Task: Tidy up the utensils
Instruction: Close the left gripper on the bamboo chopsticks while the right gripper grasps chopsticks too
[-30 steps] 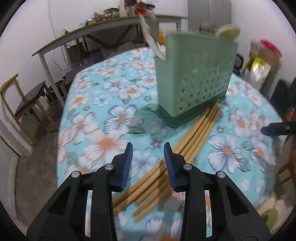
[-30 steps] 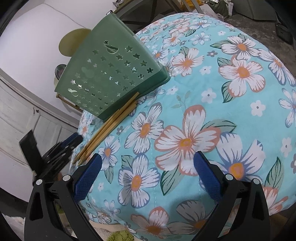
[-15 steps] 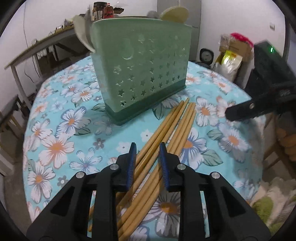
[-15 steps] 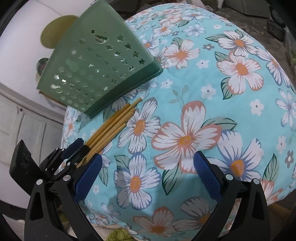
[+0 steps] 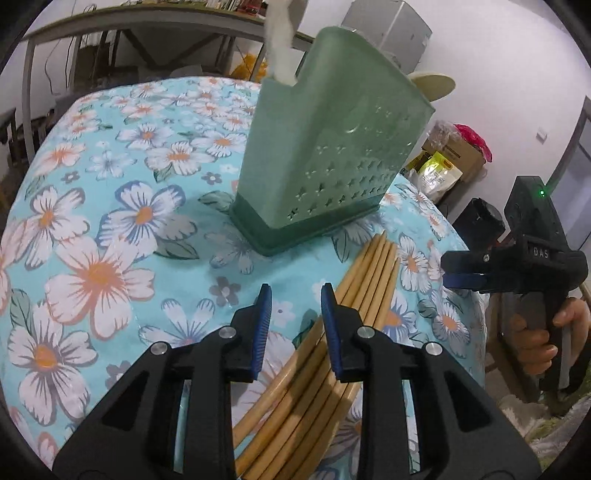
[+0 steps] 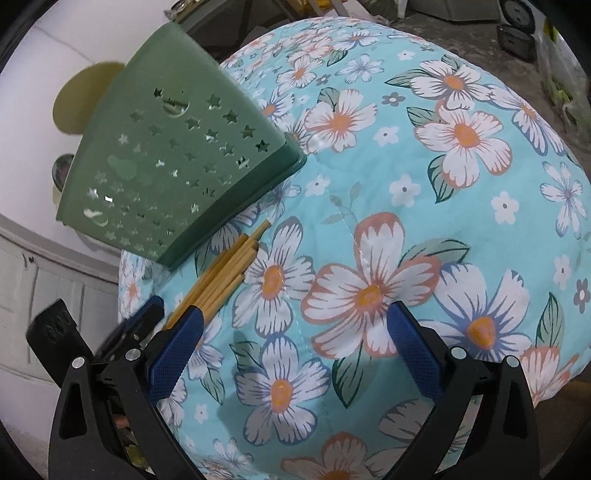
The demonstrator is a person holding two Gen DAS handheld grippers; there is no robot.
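Several bamboo chopsticks [image 5: 354, 291] lie in a bundle on the floral tablecloth [image 5: 110, 221], their tips close to the base of a green perforated utensil holder [image 5: 332, 158]. A white utensil [image 5: 280, 44] and a cream round one [image 5: 432, 86] stick out of the holder. My left gripper [image 5: 295, 314] hovers low over the bundle's left side with a narrow gap and only cloth showing between its pads; the sticks pass under its right finger. My right gripper [image 6: 295, 347] stands wide open over bare cloth, with the chopsticks [image 6: 225, 273] and the holder [image 6: 173, 166] to its left.
A hand [image 5: 535, 332] holds the right gripper [image 5: 461, 277] past the table's right edge. A grey workbench [image 5: 147, 18] stands behind the table. Boxes and bags [image 5: 454, 158] sit on the floor at the right. The cloth left of the holder is open.
The left gripper's jaws have narrowed and it has swung about over the chopsticks; half a second ago sticks lay between the pads, now they lie under its right finger. The right gripper tilted slightly.
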